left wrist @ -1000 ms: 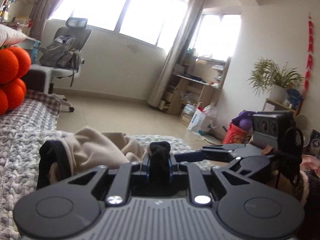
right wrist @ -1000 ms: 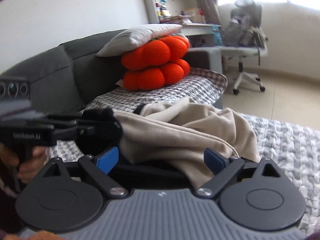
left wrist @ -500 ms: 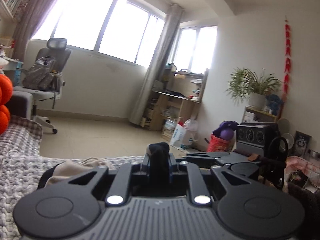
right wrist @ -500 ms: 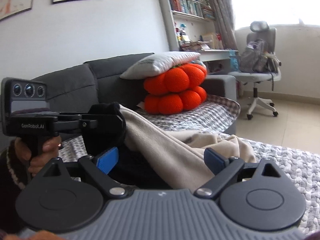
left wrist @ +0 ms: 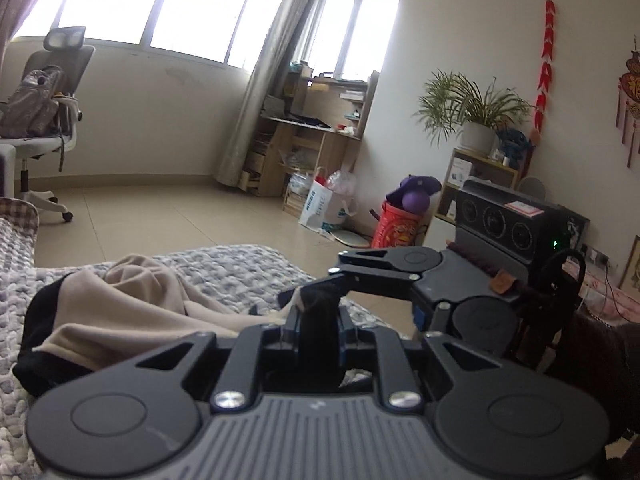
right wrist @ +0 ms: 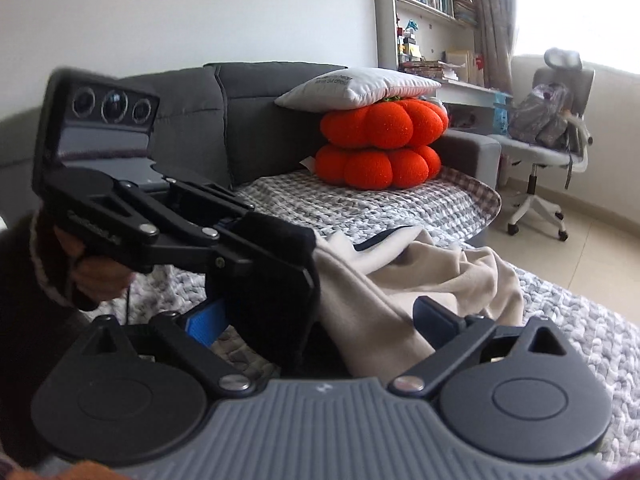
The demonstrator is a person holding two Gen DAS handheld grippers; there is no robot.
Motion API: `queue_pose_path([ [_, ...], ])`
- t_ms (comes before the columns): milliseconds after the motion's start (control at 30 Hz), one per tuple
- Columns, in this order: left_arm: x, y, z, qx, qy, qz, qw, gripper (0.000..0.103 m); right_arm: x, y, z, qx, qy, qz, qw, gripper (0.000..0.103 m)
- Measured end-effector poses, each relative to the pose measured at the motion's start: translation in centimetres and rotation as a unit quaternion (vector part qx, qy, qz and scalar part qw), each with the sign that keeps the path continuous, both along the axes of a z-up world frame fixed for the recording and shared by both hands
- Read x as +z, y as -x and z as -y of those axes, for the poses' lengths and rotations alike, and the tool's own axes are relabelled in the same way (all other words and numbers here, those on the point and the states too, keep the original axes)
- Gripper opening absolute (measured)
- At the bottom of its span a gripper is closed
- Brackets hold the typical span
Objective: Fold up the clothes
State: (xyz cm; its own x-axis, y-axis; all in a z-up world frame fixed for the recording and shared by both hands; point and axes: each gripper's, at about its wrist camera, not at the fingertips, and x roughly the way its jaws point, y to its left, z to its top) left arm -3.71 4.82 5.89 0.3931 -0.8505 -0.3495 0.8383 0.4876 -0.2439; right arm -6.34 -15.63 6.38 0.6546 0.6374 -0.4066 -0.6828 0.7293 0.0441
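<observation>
The left gripper (left wrist: 318, 320) clenches the garment's (left wrist: 120, 312) black cuff. The right gripper (right wrist: 320, 316) stands wide, jaws closing around beige cloth, not pressing it.

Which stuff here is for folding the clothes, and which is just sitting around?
For folding:
beige garment
its black trim
left gripper
right gripper

Just sitting around:
orange cushions
white pillow
office chair
potted plant

Pillow (right wrist: 356, 88) on cushions (right wrist: 380, 144).
</observation>
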Motion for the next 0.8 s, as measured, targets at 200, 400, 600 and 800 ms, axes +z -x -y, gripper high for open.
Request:
queue_pose_path([
  [200, -0.1, -1.3, -0.5, 0.030, -0.011, -0.014, 0.9994, 0.038, -0.9, -0.5, -1.1, 0.001, 0.010, -0.010, 1.000, 0.040],
  [400, 0.1, -2.3, -2.0, 0.087, -0.011, -0.013, 0.9961, 0.069, -0.7, -0.9, -0.7, -0.051, 0.006, 0.005, 0.999, 0.027],
  [600, -0.6, -5.3, -4.9, 0.211, -0.011, -0.041, 0.9765, 0.078, 0.2, -1.7, 2.1, -0.145, -0.037, 0.018, 0.989, 0.024],
  [800, -2.4, -8.2, -7.6, 0.315, -0.006, -0.103, 0.9434, 0.078, 0.3, -2.4, 5.5, -0.224, -0.072, 0.006, 0.972, 0.024],
])
